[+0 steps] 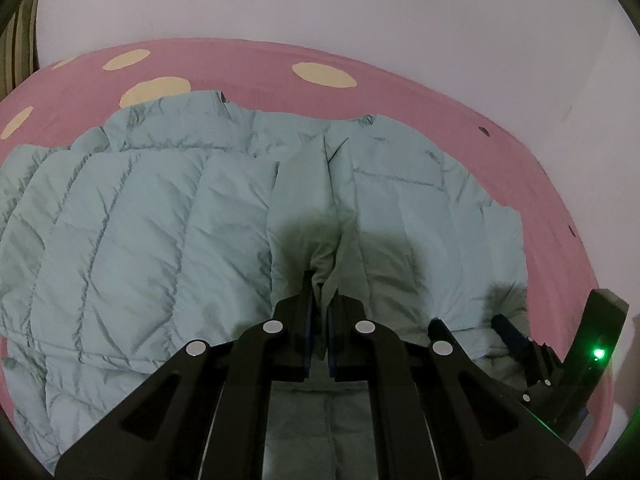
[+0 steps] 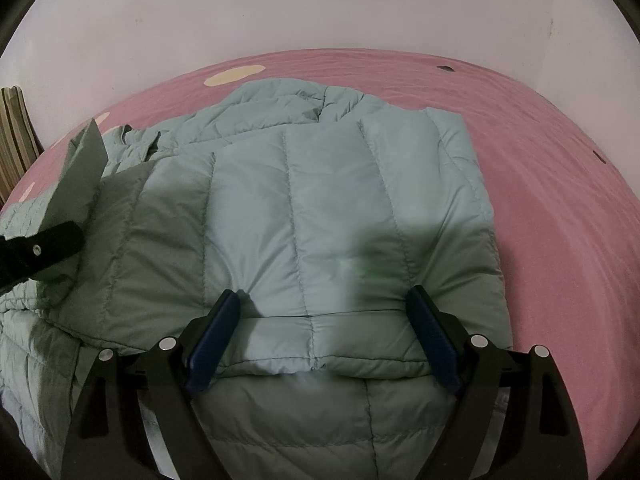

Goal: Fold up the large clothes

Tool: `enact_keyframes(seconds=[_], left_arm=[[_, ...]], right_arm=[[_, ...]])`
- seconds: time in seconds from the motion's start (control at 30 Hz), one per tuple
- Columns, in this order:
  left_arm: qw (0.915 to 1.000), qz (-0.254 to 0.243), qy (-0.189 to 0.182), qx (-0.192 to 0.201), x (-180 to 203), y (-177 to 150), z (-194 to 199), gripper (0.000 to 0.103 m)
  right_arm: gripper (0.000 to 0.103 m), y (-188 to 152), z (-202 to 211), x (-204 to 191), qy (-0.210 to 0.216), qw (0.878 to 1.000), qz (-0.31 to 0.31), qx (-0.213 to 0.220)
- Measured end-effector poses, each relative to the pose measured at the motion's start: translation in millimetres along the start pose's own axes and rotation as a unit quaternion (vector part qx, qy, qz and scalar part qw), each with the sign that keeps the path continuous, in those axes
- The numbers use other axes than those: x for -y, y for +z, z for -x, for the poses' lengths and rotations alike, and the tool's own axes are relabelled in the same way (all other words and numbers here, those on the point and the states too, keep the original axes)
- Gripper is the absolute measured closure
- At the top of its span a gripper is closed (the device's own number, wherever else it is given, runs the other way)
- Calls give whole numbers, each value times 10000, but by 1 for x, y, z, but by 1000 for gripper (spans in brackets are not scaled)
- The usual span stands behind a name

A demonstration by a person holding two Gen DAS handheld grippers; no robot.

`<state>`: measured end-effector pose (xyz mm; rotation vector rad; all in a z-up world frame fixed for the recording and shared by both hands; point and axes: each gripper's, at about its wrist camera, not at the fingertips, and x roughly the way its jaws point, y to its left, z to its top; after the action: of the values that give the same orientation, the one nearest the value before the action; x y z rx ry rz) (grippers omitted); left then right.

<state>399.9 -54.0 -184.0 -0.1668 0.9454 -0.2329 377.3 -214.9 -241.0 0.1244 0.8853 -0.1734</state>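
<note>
Nearest in the left wrist view, the left gripper [image 1: 320,288] has its 2 fingers [image 1: 307,300] drawn together, clamped on a raised pleat of the pale green quilted jacket [image 1: 140,220]. The pinched fabric stands up as a ridge that runs away from the fingertips toward the far edge of the bed [image 1: 400,80].

In the right wrist view, the right gripper [image 2: 320,316] has its 2 fingers [image 2: 218,336] spread wide apart, 1 on each side of a folded panel of the jacket [image 2: 320,200]. The blue pads sit at the panel's near hem; whether they press on it I cannot tell. The left gripper [image 2: 44,248] shows at the left edge of this view, with a flap of jacket cloth standing up from it.

The jacket lies spread across the pink bed sheet, covering most of the near and middle part of the bed. Its quilted seams run from near to far, and a bunched part, perhaps collar or hood, lies at its far end.

Beyond the jacket, pink sheet shows toward the far and right edges, with cream oval spots [image 1: 324,74] near the far left corner and small dark marks [image 2: 446,68] toward the far right. A white wall [image 1: 320,0] stands behind the bed, and something striped [image 1: 20,40] is at its far left.
</note>
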Motion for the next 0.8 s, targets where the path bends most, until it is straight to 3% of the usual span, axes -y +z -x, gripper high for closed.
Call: enact_keyframes(seconds=[0.03, 0.1, 0.17, 0.2, 0.37, 0.43, 0.53, 0.6, 0.7, 0.8], left_arm=[[10000, -37, 18, -12, 2, -1, 0, 96], [9999, -87, 78, 30, 4, -2, 5, 82], [9998, -87, 136, 144, 3, -4, 17, 47], [9995, -56, 185, 251, 0, -6, 27, 43], [9984, 115, 245, 505, -36, -13, 72, 36], [9964, 185, 464, 686, -60, -17, 89, 34], [9907, 265, 983, 902, -100, -22, 108, 33], [9865, 459, 1299, 880, -131, -24, 115, 33], [9814, 854, 1479, 877, -170, -28, 124, 33], [9773, 1027, 1631, 885, -197, -31, 129, 33]], right_arm=[[19, 0, 0, 0, -3, 10000, 2, 0], [19, 0, 0, 1, 2, 10000, -2, 3], [19, 0, 0, 1, 7, 10000, -3, -1], [19, 0, 0, 2, 14, 10000, -8, 0], [19, 6, 20, 3, 11, 9999, -57, 120], [19, 8, 38, -1, 47, 9995, -115, 296], [19, 18, 62, -26, 486, 9977, -78, 464], [19, 29, 59, -45, 786, 9963, -22, 346], [20, 43, 37, -78, 1060, 9943, -50, 64], [33, 50, 8, -103, 1148, 9929, -97, -295]])
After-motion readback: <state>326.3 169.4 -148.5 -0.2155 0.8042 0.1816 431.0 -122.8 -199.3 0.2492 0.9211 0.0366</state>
